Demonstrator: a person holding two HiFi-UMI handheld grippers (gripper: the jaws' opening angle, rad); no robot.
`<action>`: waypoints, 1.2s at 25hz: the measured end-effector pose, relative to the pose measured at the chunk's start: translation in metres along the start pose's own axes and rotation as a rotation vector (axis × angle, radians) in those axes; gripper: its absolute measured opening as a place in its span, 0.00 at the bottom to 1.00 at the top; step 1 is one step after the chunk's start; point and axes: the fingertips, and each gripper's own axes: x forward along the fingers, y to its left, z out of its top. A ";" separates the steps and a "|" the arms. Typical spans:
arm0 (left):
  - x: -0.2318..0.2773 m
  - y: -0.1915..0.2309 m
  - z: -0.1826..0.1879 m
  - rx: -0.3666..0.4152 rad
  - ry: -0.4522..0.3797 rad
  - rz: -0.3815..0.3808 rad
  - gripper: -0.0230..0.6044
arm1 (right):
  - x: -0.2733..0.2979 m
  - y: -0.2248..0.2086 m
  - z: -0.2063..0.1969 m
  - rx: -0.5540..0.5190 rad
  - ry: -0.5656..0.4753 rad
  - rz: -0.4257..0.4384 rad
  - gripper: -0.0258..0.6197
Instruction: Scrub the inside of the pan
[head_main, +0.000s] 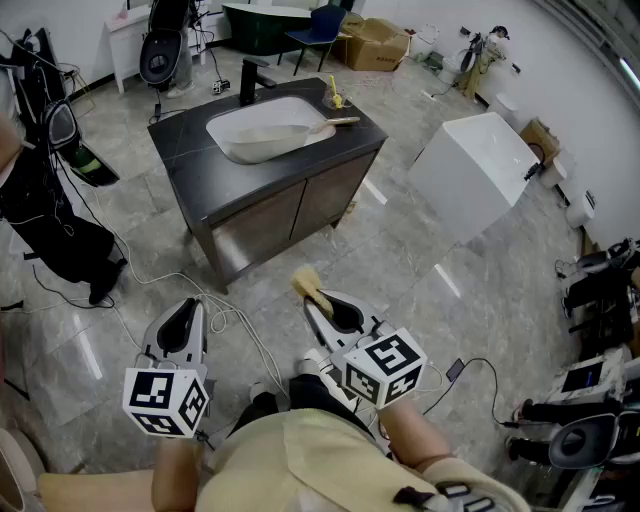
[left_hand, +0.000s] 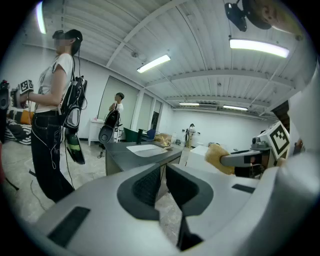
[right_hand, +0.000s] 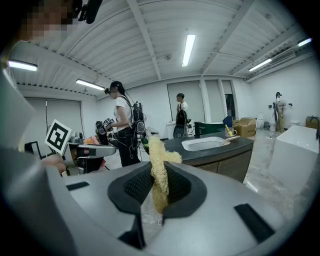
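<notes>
Far ahead, a pale pan (head_main: 262, 141) with a wooden handle (head_main: 338, 122) lies in the white sink (head_main: 228, 122) of a dark cabinet counter (head_main: 200, 180). My right gripper (head_main: 322, 305) is shut on a yellow scrubbing sponge (head_main: 305, 283), held over the floor well short of the cabinet. The right gripper view shows the sponge (right_hand: 160, 170) standing up between the jaws of the right gripper (right_hand: 159, 186). My left gripper (head_main: 186, 322) is beside it, jaws together with nothing in them. In the left gripper view, the left gripper (left_hand: 163, 186) points toward the sink (left_hand: 145, 148).
A black faucet (head_main: 250, 80) and a cup (head_main: 335, 100) stand on the counter. A white tub (head_main: 470, 170) sits right of the cabinet. Cables (head_main: 230, 318) trail on the tiled floor. A person (left_hand: 55, 125) stands at the left; equipment (head_main: 600, 290) lines the right edge.
</notes>
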 end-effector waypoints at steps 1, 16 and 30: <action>-0.001 -0.001 -0.001 0.006 0.005 0.000 0.10 | -0.001 0.001 -0.002 0.006 0.004 0.000 0.13; 0.003 -0.010 -0.002 0.163 0.060 -0.021 0.11 | 0.008 -0.004 0.004 0.041 0.009 0.001 0.13; 0.089 0.002 0.000 0.128 0.107 -0.028 0.11 | 0.064 -0.078 0.008 0.093 0.050 0.008 0.13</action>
